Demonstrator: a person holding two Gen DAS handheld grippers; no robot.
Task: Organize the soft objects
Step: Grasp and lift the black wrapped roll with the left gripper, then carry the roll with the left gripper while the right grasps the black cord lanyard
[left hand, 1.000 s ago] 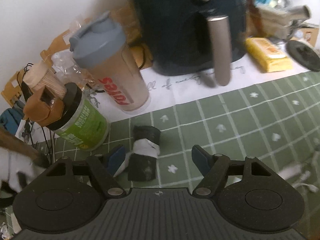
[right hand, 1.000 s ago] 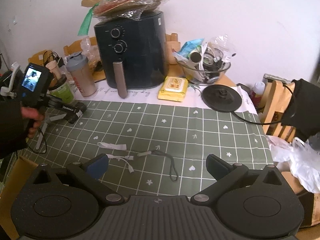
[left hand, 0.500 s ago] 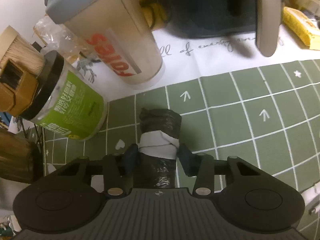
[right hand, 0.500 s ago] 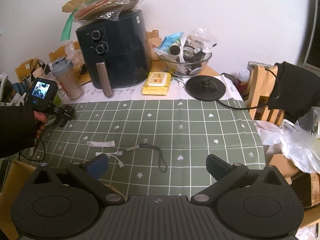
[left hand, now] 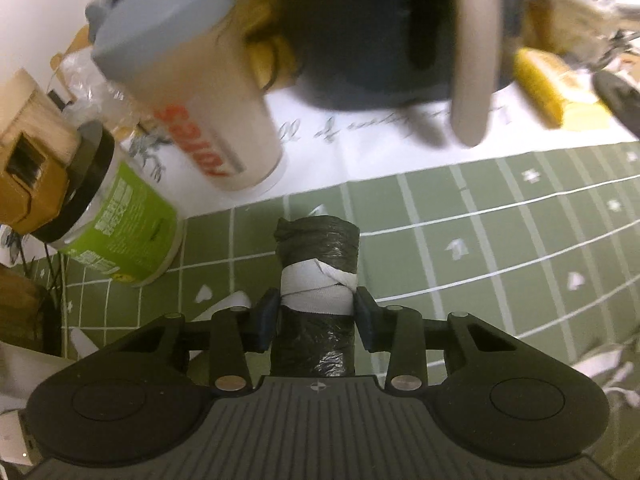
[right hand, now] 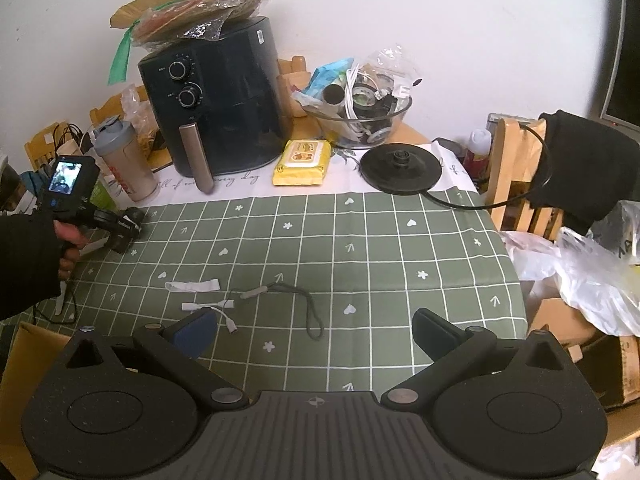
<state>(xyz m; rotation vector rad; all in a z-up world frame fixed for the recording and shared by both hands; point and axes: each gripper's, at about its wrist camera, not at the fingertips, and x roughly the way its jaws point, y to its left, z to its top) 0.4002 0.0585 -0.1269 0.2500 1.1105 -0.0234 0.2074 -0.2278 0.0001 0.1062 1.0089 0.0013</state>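
Observation:
A black plastic-bag roll (left hand: pixel 316 248) with a white band around its middle sits between the pads of my left gripper (left hand: pixel 316 312). The jaws are closing and both blue pads press on the band. The right wrist view shows that gripper (right hand: pixel 124 228) at the far left of the green checked cloth (right hand: pixel 360 240), in a person's hand. My right gripper (right hand: pixel 316 328) hangs open over the cloth's near edge, nothing between its fingers. Just beyond it lie a white strap (right hand: pixel 192 285), a white cable adapter (right hand: pixel 212 306) and a grey lanyard (right hand: pixel 304 304).
Close behind the roll stand a shaker bottle (left hand: pixel 192 92) and a green-labelled jar (left hand: pixel 120 220). Further back are a black air fryer (right hand: pixel 216 108), a yellow wipes pack (right hand: pixel 302 162), a kettle base (right hand: pixel 400 168) and a full glass bowl (right hand: pixel 360 116). Plastic bags (right hand: pixel 580 272) lie off the right edge.
My left gripper moved over the black roll and its jaws came in from wide apart until the pads pressed on the white band. My right gripper stayed open and barely shifted.

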